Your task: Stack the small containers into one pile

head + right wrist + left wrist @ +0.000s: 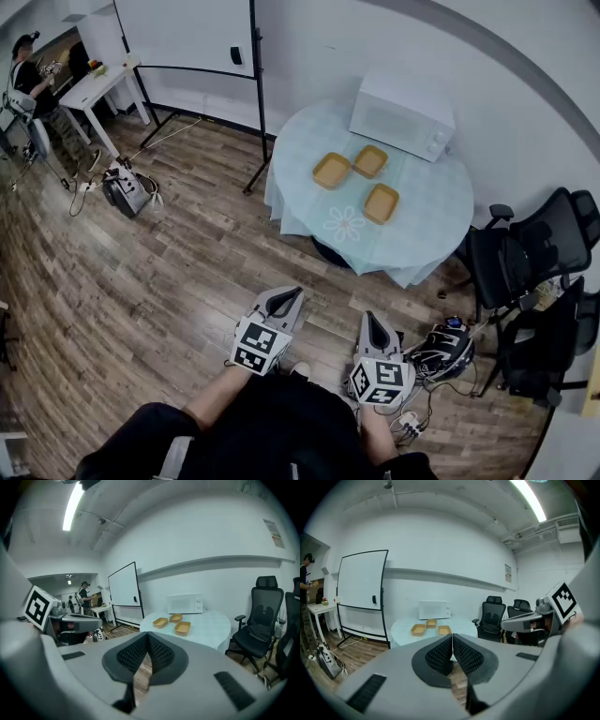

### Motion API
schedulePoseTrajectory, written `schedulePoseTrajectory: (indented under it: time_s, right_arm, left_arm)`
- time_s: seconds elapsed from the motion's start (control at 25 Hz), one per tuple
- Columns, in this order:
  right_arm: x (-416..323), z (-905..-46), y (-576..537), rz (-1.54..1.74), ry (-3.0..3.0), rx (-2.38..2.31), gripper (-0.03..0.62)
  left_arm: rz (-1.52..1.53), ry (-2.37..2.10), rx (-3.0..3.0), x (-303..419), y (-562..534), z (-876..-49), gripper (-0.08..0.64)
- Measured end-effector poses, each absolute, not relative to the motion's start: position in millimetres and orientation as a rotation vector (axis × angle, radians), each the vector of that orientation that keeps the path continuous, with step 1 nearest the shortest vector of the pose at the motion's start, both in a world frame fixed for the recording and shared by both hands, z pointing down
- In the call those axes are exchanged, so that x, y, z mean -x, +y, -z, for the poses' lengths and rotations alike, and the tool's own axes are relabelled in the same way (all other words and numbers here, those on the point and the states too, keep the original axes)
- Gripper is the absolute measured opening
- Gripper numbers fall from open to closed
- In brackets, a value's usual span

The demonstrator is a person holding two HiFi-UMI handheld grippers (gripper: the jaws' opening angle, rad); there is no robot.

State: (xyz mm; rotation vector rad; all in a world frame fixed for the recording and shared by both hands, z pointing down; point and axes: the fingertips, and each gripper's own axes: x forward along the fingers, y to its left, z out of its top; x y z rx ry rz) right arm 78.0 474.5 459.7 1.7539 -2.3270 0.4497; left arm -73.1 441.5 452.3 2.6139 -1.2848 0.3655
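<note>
Containers (331, 170): lying apart on the surface (431, 211), upper centre; probably light and thin-walled, so pinching a rim.
Left gripper (291, 293): closed, carrying nothing.
Right gripper (371, 317): closed, carrying nothing.

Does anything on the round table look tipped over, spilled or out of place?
Nothing stands out. The left container, back container and front container sit upright and apart on the round table beside the microwave; nothing is spilled.

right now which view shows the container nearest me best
The head view: it looks down into the nearest container, showing it empty and unstacked. The left and right gripper views show it only small, far off and nearly side-on.
</note>
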Motion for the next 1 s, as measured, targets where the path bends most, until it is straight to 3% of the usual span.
schedulePoseTrajectory:
  time_s: [0.68, 1.0]
  right_arm:
    - [-97.1, -468.6, 466.1, -0.471, -2.355, -1.760, 0.031]
    - [-106.3, -481.4, 457.0, -0.510, -2.371, -1.723, 0.091]
  left_arm:
    - [-0.402, -1.336, -2.561, 67.5, 437.5, -464.0, 0.014]
    - [-0.424, -1.348, -2.532, 56.6, 436.0, -474.9, 0.014]
